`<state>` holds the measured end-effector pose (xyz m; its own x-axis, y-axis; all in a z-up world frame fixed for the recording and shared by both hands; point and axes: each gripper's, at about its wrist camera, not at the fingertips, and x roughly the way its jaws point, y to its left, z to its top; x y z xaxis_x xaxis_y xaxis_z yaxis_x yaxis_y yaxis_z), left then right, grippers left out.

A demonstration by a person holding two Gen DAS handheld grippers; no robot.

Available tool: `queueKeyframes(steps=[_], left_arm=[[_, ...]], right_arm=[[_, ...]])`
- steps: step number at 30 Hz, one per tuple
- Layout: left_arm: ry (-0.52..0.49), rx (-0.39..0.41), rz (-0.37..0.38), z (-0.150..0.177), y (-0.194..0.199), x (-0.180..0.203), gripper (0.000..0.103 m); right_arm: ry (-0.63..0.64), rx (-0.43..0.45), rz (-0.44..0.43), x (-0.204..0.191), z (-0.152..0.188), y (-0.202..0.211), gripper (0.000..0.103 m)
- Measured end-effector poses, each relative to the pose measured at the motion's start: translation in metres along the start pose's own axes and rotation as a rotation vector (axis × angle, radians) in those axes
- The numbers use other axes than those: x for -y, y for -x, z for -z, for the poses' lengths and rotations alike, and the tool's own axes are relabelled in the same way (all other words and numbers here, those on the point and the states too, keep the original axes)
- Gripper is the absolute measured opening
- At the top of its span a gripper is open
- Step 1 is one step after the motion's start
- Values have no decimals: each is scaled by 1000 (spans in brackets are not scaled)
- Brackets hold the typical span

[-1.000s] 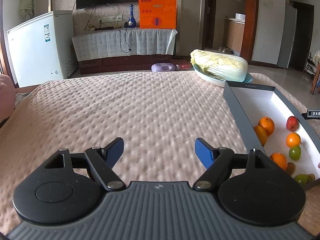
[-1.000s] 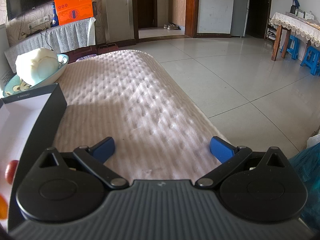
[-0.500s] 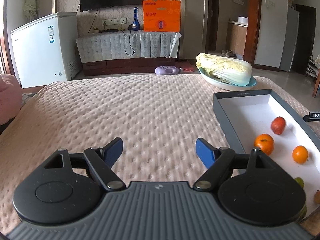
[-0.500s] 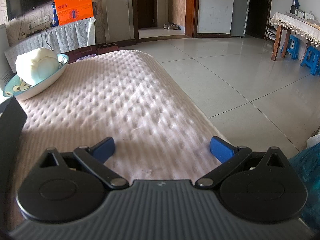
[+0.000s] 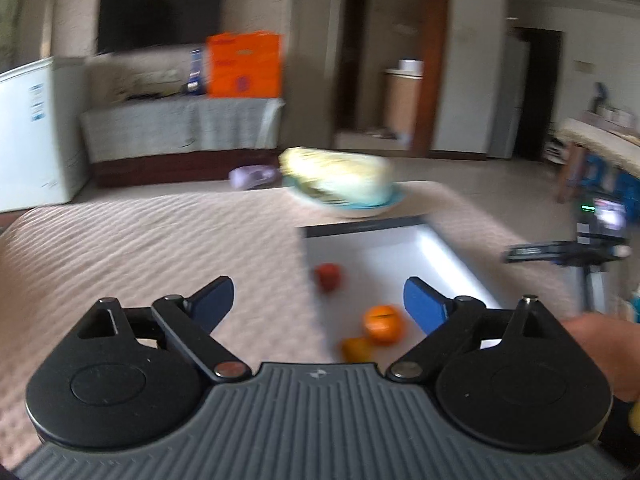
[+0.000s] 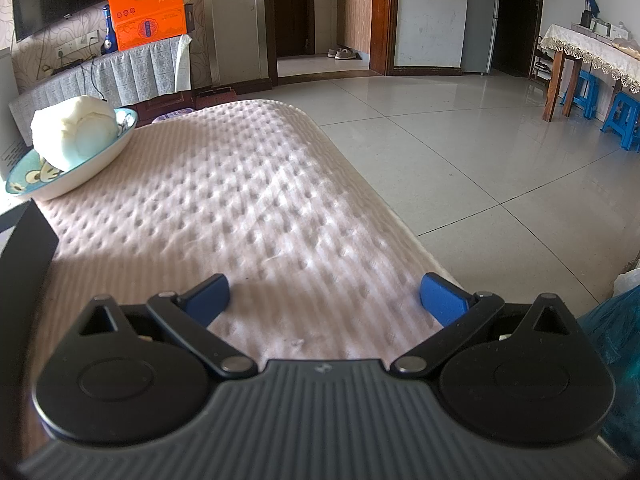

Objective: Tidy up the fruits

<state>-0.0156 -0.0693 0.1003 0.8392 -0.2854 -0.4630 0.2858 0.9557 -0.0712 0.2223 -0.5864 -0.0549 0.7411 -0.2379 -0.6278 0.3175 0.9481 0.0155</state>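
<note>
The left wrist view is blurred by motion. My left gripper (image 5: 318, 300) hangs above the near end of a dark box with a white inside (image 5: 400, 248); its jaws are opening and nothing is between them. In the box lie a red fruit (image 5: 329, 276), an orange (image 5: 384, 323) and a yellowish-orange fruit (image 5: 356, 349). A hand (image 5: 600, 352) shows at the right edge. My right gripper (image 6: 324, 300) stands open and empty over the pink textured cover (image 6: 248, 208), with a corner of the dark box (image 6: 24, 240) at its left.
A cabbage (image 5: 340, 178) lies in a blue dish (image 6: 72, 168) at the far end of the covered surface. To the right the surface ends at a tiled floor (image 6: 480, 152). A camera on a stand (image 5: 600, 224) is at the right; blue plastic (image 6: 616, 332) sits near the right gripper.
The left gripper swung right toward the box and its jaws widened; the box and fruits shifted toward the centre of its view. The box slid further out of the right wrist view.
</note>
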Motion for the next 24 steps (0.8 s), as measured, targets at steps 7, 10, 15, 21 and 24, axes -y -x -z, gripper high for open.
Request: queueKeyframes(steps=[7,10,15,21,24], left_arm=[[-38,-54,65,6,-22,57,96],[-41,-68,58,8,-32,71,96],[-32,-79,33,11,-41,72,96],[-36,-96,16,13,-45,68,96],[-33,-99,20,12,-46,68,96]], right_arm=[[0,0,0,0,0,0,103],[0,0,0,0,0,0,103],[0,0,0,0,0,0,103],[0,0,0,0,0,0,103],[0,0,0,0,0,0,103]])
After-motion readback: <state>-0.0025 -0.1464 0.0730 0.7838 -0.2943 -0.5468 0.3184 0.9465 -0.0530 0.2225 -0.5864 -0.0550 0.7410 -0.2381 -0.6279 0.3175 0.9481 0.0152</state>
